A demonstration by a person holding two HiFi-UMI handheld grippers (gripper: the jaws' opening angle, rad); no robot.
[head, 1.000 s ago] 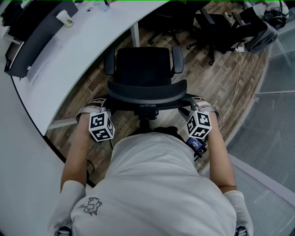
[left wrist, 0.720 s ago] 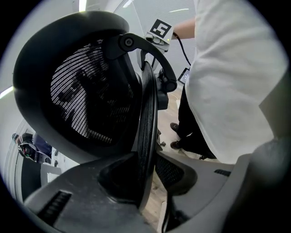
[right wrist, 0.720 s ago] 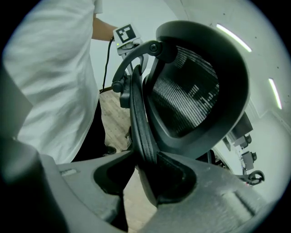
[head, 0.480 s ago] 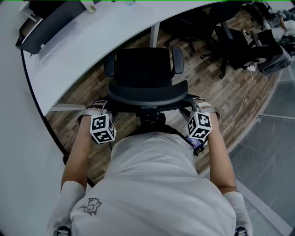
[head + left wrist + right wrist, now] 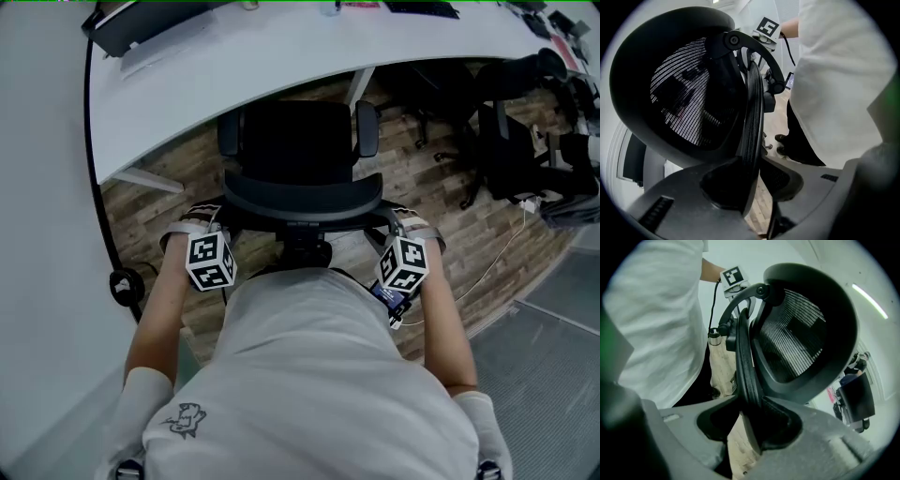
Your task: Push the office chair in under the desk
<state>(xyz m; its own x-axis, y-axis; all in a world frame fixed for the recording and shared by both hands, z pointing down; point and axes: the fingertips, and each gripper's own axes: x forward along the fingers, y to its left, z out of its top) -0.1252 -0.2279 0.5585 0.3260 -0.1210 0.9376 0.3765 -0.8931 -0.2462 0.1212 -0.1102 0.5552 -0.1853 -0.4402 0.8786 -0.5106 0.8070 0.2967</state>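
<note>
Office chair (image 5: 300,141): black, mesh backrest (image 5: 689,93), armrests, facing desk (image 5: 234,66). Left gripper (image 5: 752,183), right gripper (image 5: 752,423): fingers clamp backrest rim.

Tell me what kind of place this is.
Most likely an open-plan office: a long curved white desk, a black mesh-backed office chair in front of it, and more black swivel chairs standing on the wood-plank floor further along.

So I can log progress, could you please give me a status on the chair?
Left tool, right tool: both clamped on backrest rim. Office chair at the desk edge, seat not yet under. Desk leg near right armrest.
</note>
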